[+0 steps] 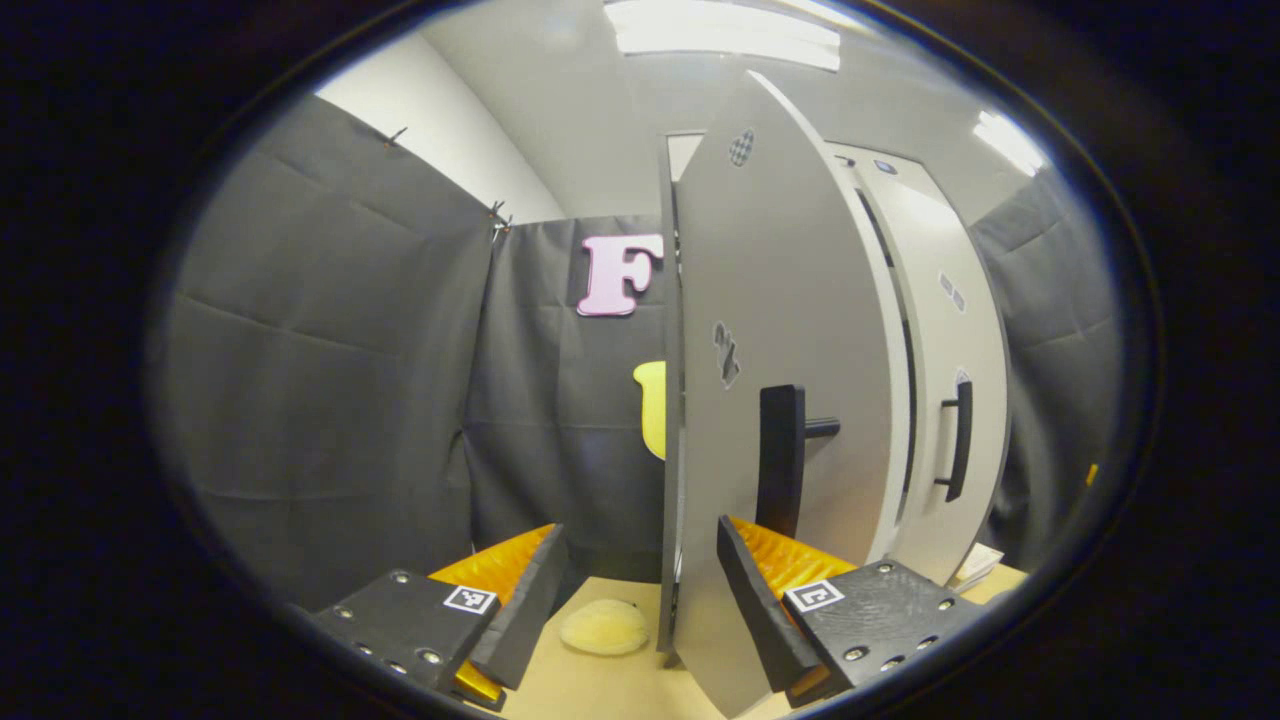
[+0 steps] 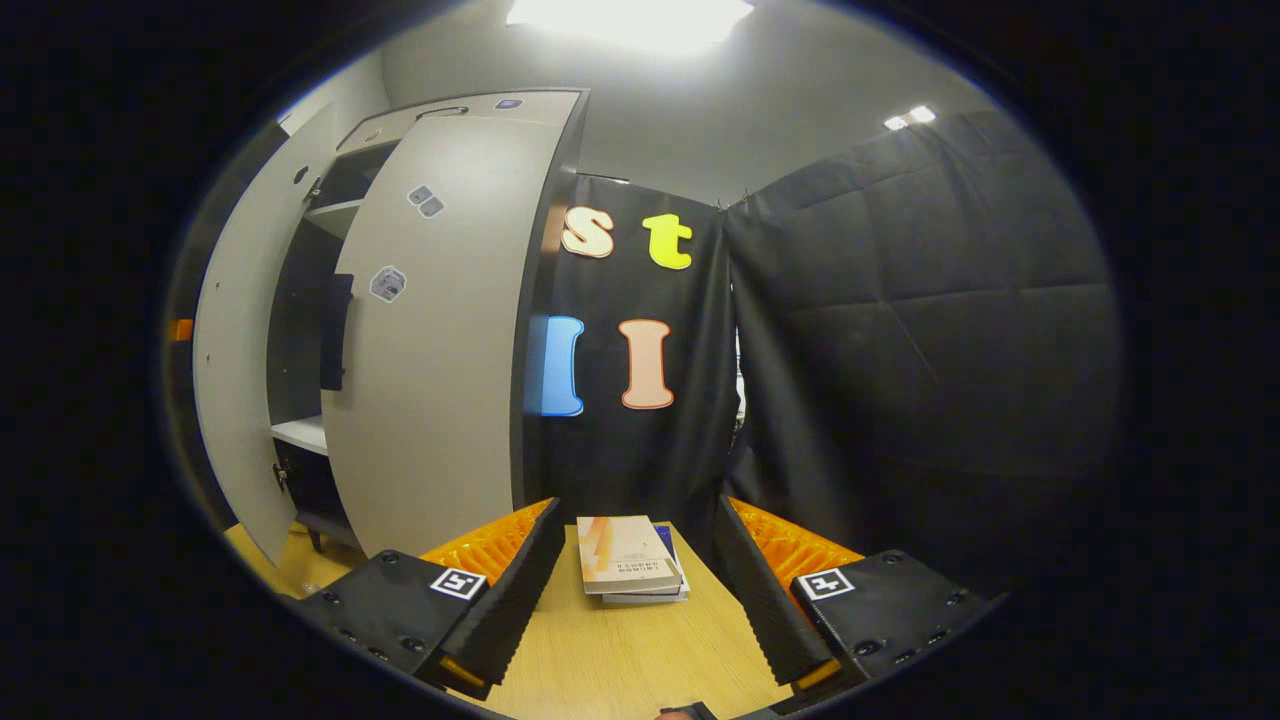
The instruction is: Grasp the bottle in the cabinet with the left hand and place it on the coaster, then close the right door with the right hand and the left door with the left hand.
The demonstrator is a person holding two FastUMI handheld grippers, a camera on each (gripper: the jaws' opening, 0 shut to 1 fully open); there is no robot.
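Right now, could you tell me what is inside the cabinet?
Between the doors, the cabinet shows a white shelf and a dark interior; the right door covers the rest, so no bottle can be confirmed.

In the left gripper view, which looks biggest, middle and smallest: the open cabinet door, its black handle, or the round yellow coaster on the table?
1. Cabinet door, by far the biggest, partly because it is so near.
2. Black handle.
3. Coaster, though handle and coaster look close in size.
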